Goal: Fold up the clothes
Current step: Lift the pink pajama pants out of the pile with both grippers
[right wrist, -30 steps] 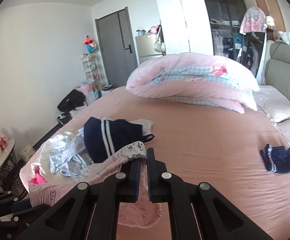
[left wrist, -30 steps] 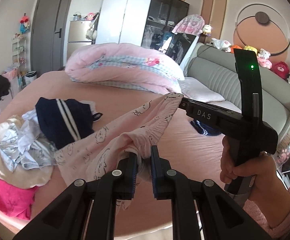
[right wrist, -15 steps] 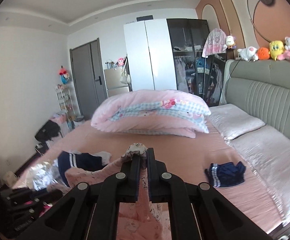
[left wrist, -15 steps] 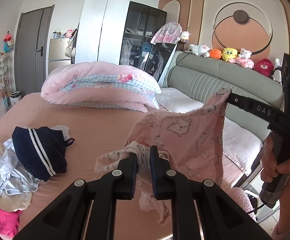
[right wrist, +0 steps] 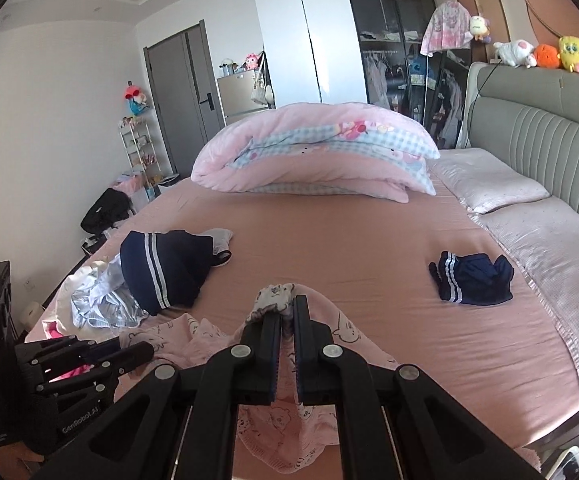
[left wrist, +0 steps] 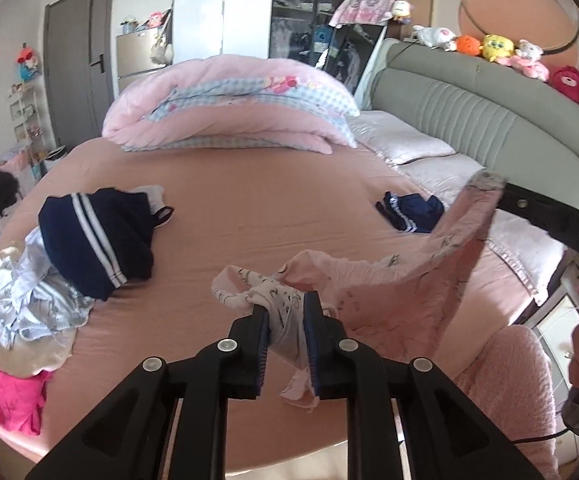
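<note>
Only our left view shows the pink garment [left wrist: 405,280] stretched in the air between both claws, above the bed [left wrist: 273,208]. Our left gripper [left wrist: 286,322] is opening, cloth loosely bunched between its jaws. Our right gripper [right wrist: 286,322] is clenched on the garment's edge. Farther off lie navy shorts [right wrist: 475,278], seen whole only from the right.

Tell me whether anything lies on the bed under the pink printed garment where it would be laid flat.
Nothing visible does. The pink garment hangs between the left gripper, whose jaws are opening with cloth between them, and the right gripper. The sheet ahead is bare; the navy shorts and clothes pile lie off to the sides.
</note>
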`<state>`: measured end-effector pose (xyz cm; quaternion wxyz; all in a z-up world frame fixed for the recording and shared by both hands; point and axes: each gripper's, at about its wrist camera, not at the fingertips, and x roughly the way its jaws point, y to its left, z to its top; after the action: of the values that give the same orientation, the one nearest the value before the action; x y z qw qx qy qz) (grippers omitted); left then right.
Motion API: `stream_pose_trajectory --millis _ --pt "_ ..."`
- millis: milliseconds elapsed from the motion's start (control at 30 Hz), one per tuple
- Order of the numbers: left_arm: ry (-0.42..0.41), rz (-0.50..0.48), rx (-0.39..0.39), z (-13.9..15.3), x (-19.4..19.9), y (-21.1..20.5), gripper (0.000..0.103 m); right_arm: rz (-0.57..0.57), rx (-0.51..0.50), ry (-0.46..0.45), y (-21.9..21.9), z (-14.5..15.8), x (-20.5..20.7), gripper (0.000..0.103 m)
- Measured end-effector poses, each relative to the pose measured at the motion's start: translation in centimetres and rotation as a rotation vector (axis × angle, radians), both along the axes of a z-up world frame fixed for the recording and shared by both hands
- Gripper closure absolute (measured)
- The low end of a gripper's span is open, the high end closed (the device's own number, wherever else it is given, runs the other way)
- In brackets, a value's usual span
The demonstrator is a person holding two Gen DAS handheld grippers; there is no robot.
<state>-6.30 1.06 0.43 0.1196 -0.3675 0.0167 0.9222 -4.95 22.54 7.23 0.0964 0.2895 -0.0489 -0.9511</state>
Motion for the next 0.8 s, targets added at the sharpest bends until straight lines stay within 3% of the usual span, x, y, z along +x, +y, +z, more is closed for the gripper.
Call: stream_pose_trajectory --millis 67,100,200,333,433,500,700,800 --pt "-0.019 0.054 -0.03 -0.9 -0.3 -1.0 0.051 -0.008 -0.004 -0.014 0.5 -0.4 0.1 0.1" --pt "-0.019 0.062 -0.036 -1.0 -0.2 -1.3 0.05 -0.013 -0.005 -0.022 0.8 -0.6 0.1 0.1" --pt "0.007 0.036 -0.021 -0.5 0.5 -1.6 0.05 -0.027 -0.015 -0.05 1.6 -1.3 0.0 0.1" --pt "-0.021 -0.121 0.082 -0.4 1.3 -0.1 0.05 -0.034 -0.048 -0.078 2.0 -1.9 -0.1 0.1" --pt "-0.106 -0.206 0.185 -1.5 1.3 1.6 0.051 -0.021 -0.075 -0.076 1.8 -1.8 0.1 0.099" --pt "-0.124 -0.243 0.166 -2.6 1.6 3.1 0.05 -0.006 -0.108 -0.065 1.7 -1.4 0.6 0.099" --pt "-0.151 -0.186 0.131 -5.1 0.9 5.2 0.051 0.051 -0.152 -0.038 0.7 0.3 2.1 0.1" --pt "-0.15 -0.13 0.107 -5.9 0.7 4.9 0.057 0.057 -0.159 -0.019 0.8 1.0 2.7 0.1"
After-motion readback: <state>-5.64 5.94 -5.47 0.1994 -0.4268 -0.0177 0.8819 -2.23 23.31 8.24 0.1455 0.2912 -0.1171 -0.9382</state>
